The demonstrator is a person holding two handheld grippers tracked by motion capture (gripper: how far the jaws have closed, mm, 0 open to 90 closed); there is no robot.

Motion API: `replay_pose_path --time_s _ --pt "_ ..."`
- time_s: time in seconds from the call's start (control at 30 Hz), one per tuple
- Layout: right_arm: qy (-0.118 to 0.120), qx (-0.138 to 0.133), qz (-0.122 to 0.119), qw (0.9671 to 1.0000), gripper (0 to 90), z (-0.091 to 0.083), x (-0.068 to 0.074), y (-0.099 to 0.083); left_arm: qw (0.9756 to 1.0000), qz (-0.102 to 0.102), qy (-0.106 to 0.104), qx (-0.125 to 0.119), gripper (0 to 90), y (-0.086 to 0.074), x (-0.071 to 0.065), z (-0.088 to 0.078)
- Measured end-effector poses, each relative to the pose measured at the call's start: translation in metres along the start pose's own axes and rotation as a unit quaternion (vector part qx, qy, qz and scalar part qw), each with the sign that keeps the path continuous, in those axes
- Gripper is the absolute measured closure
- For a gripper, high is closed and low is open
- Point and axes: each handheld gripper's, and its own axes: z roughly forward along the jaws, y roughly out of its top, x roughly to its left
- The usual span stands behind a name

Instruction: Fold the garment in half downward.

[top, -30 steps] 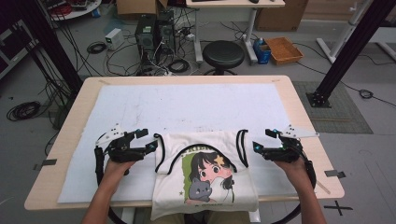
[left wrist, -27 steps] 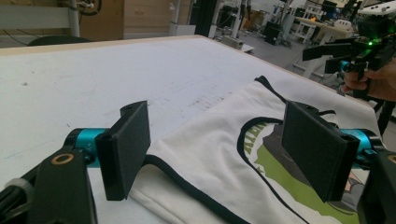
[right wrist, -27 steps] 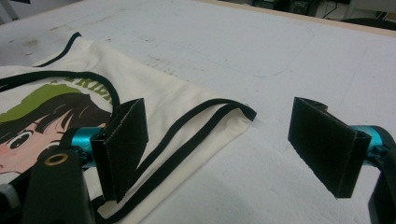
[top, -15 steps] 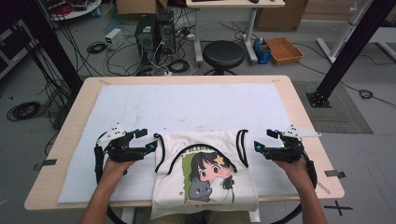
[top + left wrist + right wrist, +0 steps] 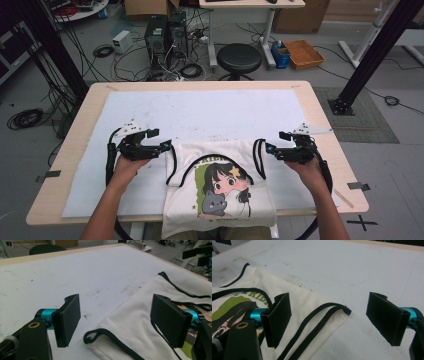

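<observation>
Broadly, the wooden table (image 5: 320, 125) carries a white mat (image 5: 210, 112) over most of its top, and on the mat's near middle lies a cream sleeveless shirt (image 5: 220, 200), printed face up, its hem hanging a little over the near table edge and its shoulder straps pointing away from the person. Judged from how it drapes and rumples at the corners, the shirt is light, soft and limp; it should fold wherever it is lifted and slide easily on the mat, with nothing fragile about it. Best hold looks to be the two strap corners, where the black trim (image 5: 322, 320) doubles the cloth and gives the pads something to pinch. Left gripper (image 5: 150, 145) rests just beside the shirt's left shoulder, right gripper (image 5: 282, 151) just beside the right shoulder; both stand with jaws wide apart and nothing between them. High view gives the whole layout: shirt centred, cartoon print (image 5: 222, 187) of a girl with a grey cat, both forearms entering from below. Left gripper view adds what that one cannot resolve: the left strap corner (image 5: 96, 336) curls into a small loop of black trim lying flat on the mat, between and just ahead of the jaws. Right gripper view shows the right strap corner (image 5: 344, 311) as a doubled black band ending in a point, also between the jaws, not yet touched.
</observation>
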Motion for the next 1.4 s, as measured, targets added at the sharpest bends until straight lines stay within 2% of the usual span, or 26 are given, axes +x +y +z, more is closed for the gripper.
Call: replay_pose_path --time_s 0.1,0.17,0.2,0.27,0.43,0.47,0.5,0.57,0.63,0.67,0.7,0.73,0.77,0.8,0.83,0.87,0.97,1.0,1.07,1.13,1.17,1.2,1.23,1.3,1.33,1.4 --pt "-0.002 0.021 0.001 0.9998 19.7 0.014 -0.003 0.008 0.9998 0.002 0.004 0.022 24.6 0.003 0.003 0.008" --pt "-0.003 0.04 0.002 0.9992 19.7 0.025 -0.003 0.013 0.9981 -0.003 0.009 0.062 25.2 0.004 0.009 0.023" --pt "-0.005 0.055 0.0 0.9985 19.7 0.033 -0.004 0.016 0.9981 -0.003 0.009 0.062 25.2 0.004 0.009 0.023" --pt "-0.01 0.077 -0.007 0.997 20.1 0.046 -0.005 0.02 0.9954 -0.003 0.015 0.095 27.2 0.003 0.013 0.034" --pt "-0.013 0.109 -0.018 0.9937 27.1 0.066 -0.004 0.022 0.9915 -0.006 0.022 0.128 31.8 -0.002 0.02 0.045" --pt "-0.013 0.126 -0.027 0.9915 32.0 0.073 -0.004 0.021 0.9889 -0.005 0.021 0.147 32.3 -0.006 0.022 0.048" --pt "-0.01 0.133 -0.029 0.9906 33.6 0.075 -0.004 0.02 0.9889 -0.005 0.021 0.147 33.0 -0.006 0.022 0.048" --pt "-0.008 0.15 -0.039 0.988 38.1 0.08 -0.004 0.016 0.984 0.007 0.008 0.178 37.9 -0.011 0.024 0.051" --pt "-0.005 0.165 -0.062 0.9843 48.3 0.083 -0.003 0.011 0.9835 0.015 0.011 0.18 45.5 -0.011 0.022 0.051" --pt "-0.011 0.171 -0.082 0.9819 53.6 0.083 -0.001 0.009 0.9827 0.027 0.01 0.183 55.0 -0.011 0.022 0.049" --pt "-0.01 0.17 -0.089 0.9813 58.9 0.082 -0.001 0.009 0.9827 0.027 0.01 0.183 62.2 -0.011 0.022 0.049" --pt "-0.007 0.173 -0.099 0.9799 66.6 0.081 -0.001 0.009 0.9832 0.024 -0.016 0.18 78.6 -0.012 0.023 0.047" --pt "-0.004 0.174 -0.105 0.9791 71.5 0.08 -0.001 0.009 0.9828 0.03 -0.017 0.181 81.5 -0.012 0.022 0.047" --pt "0.0 0.176 -0.108 0.9784 82.2 0.079 -0.001 0.009 0.9829 0.029 -0.022 0.181 83.0 -0.012 0.022 0.047" --pt "0.0 0.179 -0.111 0.9777 83.8 0.078 -0.001 0.009 0.9833 0.028 -0.029 0.178 83.6 -0.012 0.023 0.046" --pt "0.002 0.18 -0.106 0.978 84.8 0.078 -0.001 0.009 0.984 0.026 -0.03 0.174 84.0 -0.012 0.024 0.045" --pt "0.003 0.174 -0.101 0.9794 85.5 0.077 -0.005 0.01 0.9917 0.0 -0.033 0.125 84.1 -0.008 0.028 0.04" --pt "0.003 0.174 -0.101 0.9794 85.5 0.077 -0.005 0.01 0.9917 0.0 -0.033 0.125 84.2 -0.008 0.028 0.04" --pt "-0.012 0.152 -0.095 0.9838 85.8 0.075 -0.013 0.013 0.9957 -0.018 -0.026 0.087 84.3 -0.003 0.032 0.038" --pt "-0.025 0.14 -0.086 0.986 85.8 0.075 -0.02 0.014 0.9962 -0.022 -0.026 0.08 84.3 -0.001 0.034 0.038" --pt "-0.03 0.137 -0.084 0.9865 85.8 0.075 -0.023 0.014 0.9977 -0.03 -0.021 0.056 84.3 0.003 0.036 0.039" --pt "-0.03 0.137 -0.084 0.9865 85.8 0.075 -0.023 0.014 0.9977 -0.03 -0.021 0.056 84.3 0.003 0.036 0.039" --pt "-0.042 0.119 -0.075 0.9892 85.8 0.075 -0.03 0.016 0.9986 -0.036 -0.016 0.036 84.3 0.006 0.038 0.042" --pt "-0.044 0.11 -0.072 0.9903 85.8 0.074 -0.032 0.016 0.9986 -0.041 -0.015 0.03 84.2 0.005 0.039 0.044" --pt "-0.037 0.096 -0.066 0.9925 85.7 0.072 -0.032 0.017 0.9982 -0.05 -0.017 0.027 84.2 0.002 0.041 0.046" --pt "-0.033 0.093 -0.076 0.9922 85.6 0.07 -0.031 0.017 0.9982 -0.051 -0.021 0.024 84.2 -0.001 0.041 0.046"
